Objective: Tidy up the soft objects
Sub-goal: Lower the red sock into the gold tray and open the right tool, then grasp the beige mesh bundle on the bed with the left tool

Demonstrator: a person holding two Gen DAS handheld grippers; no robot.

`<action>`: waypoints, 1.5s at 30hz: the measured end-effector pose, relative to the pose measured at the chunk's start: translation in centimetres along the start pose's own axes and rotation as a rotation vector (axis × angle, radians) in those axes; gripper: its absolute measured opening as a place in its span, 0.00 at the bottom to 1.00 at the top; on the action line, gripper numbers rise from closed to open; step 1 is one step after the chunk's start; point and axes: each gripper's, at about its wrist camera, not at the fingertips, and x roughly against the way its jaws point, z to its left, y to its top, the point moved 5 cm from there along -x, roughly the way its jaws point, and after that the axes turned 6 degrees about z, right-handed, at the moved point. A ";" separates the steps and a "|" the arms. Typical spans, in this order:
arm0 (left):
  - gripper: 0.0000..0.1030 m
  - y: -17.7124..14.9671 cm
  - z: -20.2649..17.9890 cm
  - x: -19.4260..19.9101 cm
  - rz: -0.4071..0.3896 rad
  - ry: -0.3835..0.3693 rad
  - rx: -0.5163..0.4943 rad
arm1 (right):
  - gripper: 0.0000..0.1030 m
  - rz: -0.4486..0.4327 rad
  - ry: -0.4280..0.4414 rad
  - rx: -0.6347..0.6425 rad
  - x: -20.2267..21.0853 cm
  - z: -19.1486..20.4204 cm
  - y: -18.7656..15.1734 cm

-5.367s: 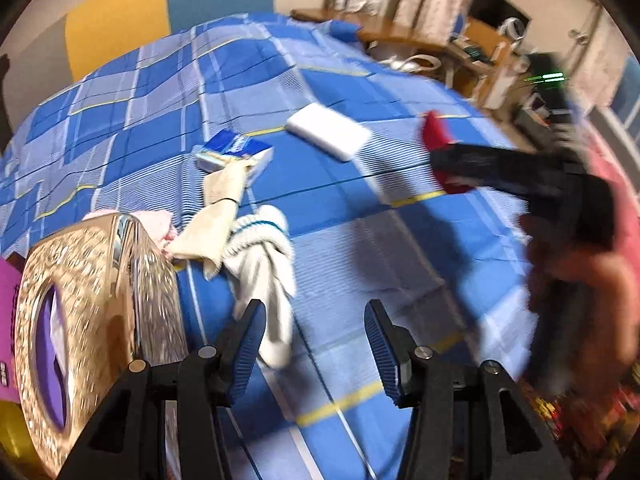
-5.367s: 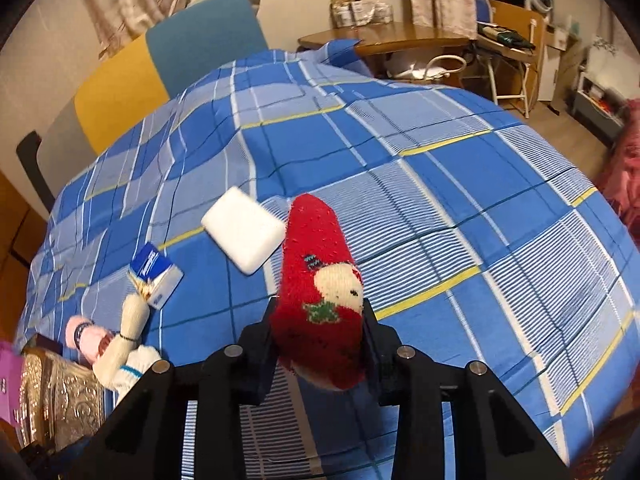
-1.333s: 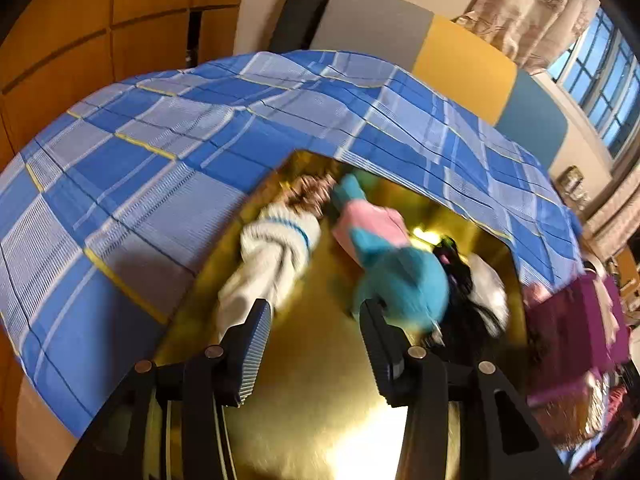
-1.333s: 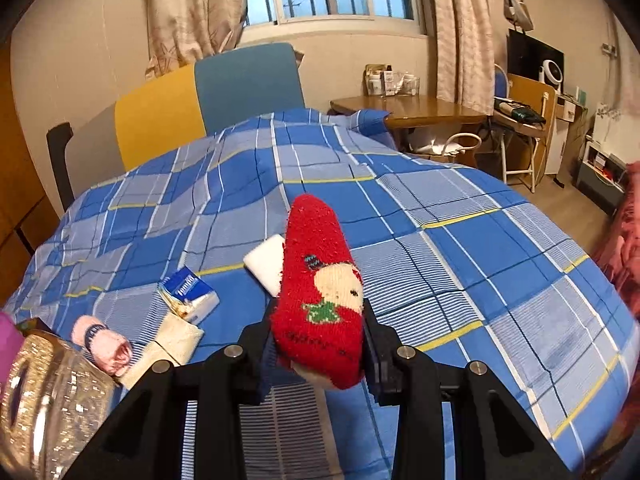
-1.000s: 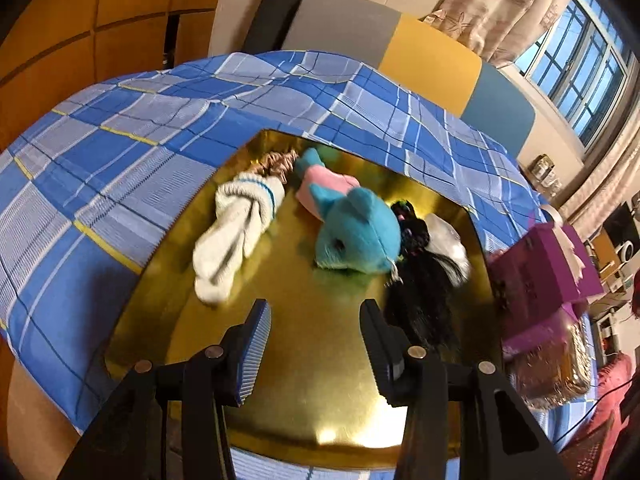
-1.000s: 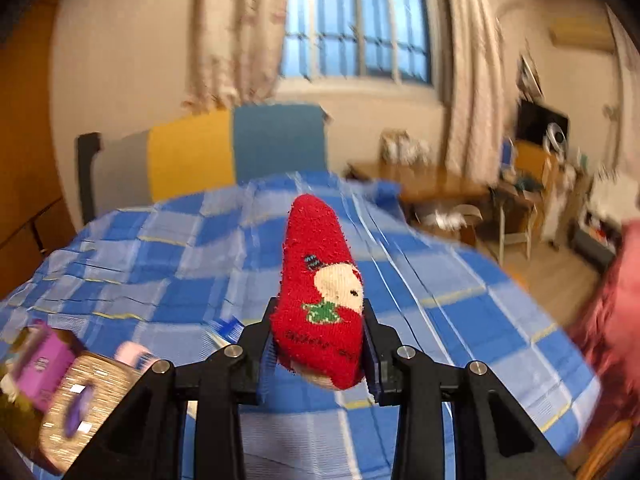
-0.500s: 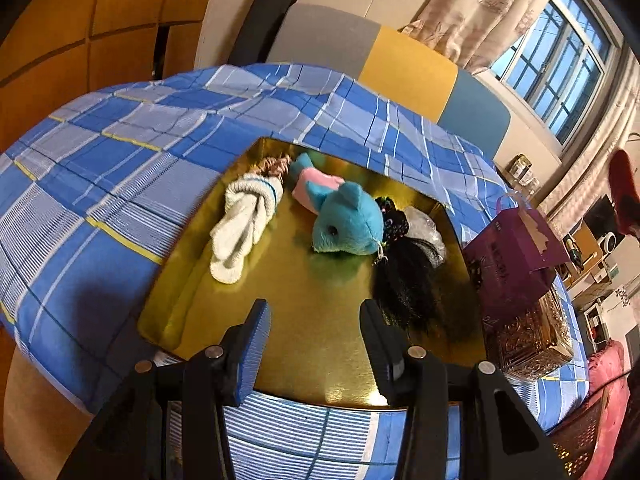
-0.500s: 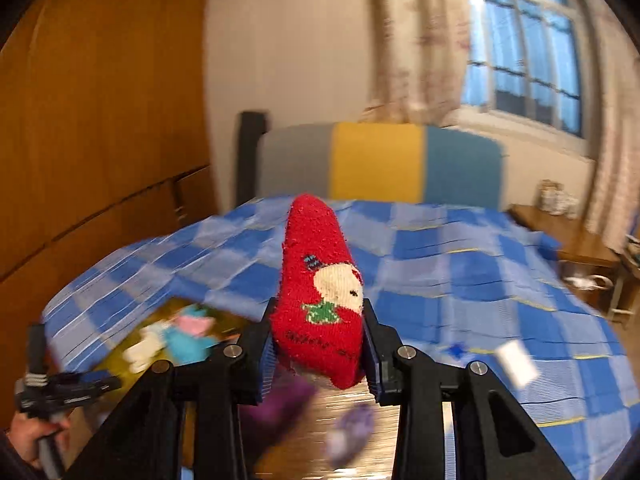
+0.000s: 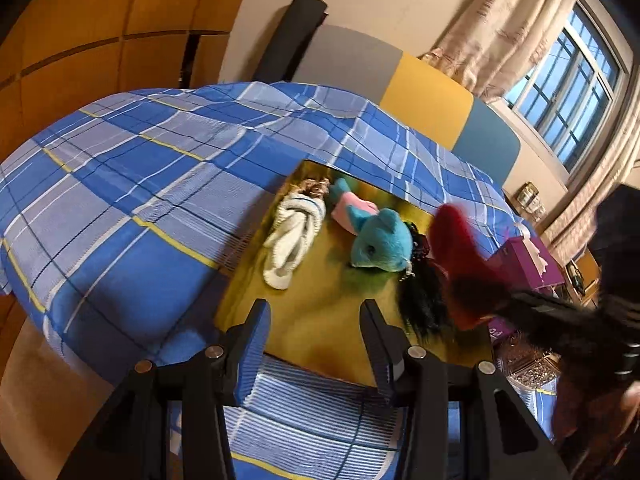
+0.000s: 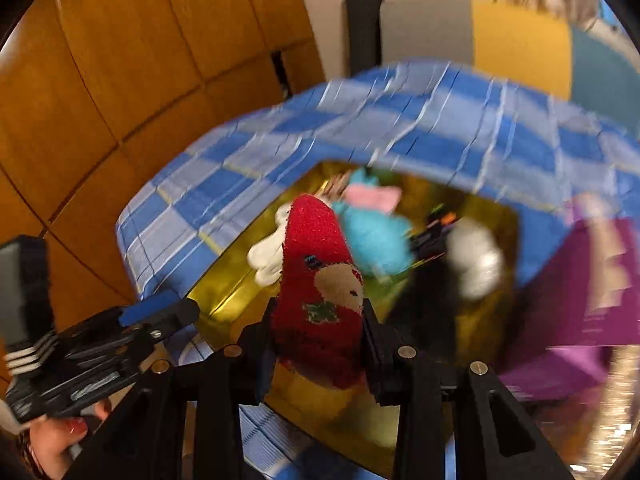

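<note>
From my left wrist camera, the left gripper (image 9: 314, 340) hangs with its fingers apart and nothing between them, just off the near edge of the gold tray (image 9: 320, 320) that lies on the blue plaid bedspread (image 9: 140, 184). On the tray, a white sock (image 9: 292, 240) lies along the left side, with a small brownish item at the far corner that I cannot make out. Beside the sock, toward the tray's middle, sits a turquoise plush toy (image 9: 380, 244), and a dark hairy item (image 9: 420, 300) lies to the plush's right. Over the tray's right part hangs the red sock (image 9: 460, 256), blurred, held by the right gripper (image 9: 520, 312). A purple box (image 9: 524, 260) stands just beyond the tray's right edge.

From my right wrist camera, the right gripper (image 10: 318, 344) is clamped on the red sock (image 10: 320, 280), which points over the tray (image 10: 224, 292). The left gripper (image 10: 160, 312) shows off the tray's near-left corner.
</note>
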 end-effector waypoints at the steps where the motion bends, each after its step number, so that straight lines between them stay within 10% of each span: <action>1: 0.45 0.0 0.3 0.1 -0.002 0.001 0.007 | 0.36 0.028 0.013 -0.018 -1.5 0.3 0.1; 20: 0.45 -0.9 3.5 1.0 0.012 0.016 0.073 | 0.46 0.135 -0.075 -0.174 -11.9 -0.4 4.8; 45: 0.45 -2.8 -1.0 0.4 0.040 -0.045 0.020 | 0.60 -0.148 -0.125 0.042 6.0 1.8 -0.6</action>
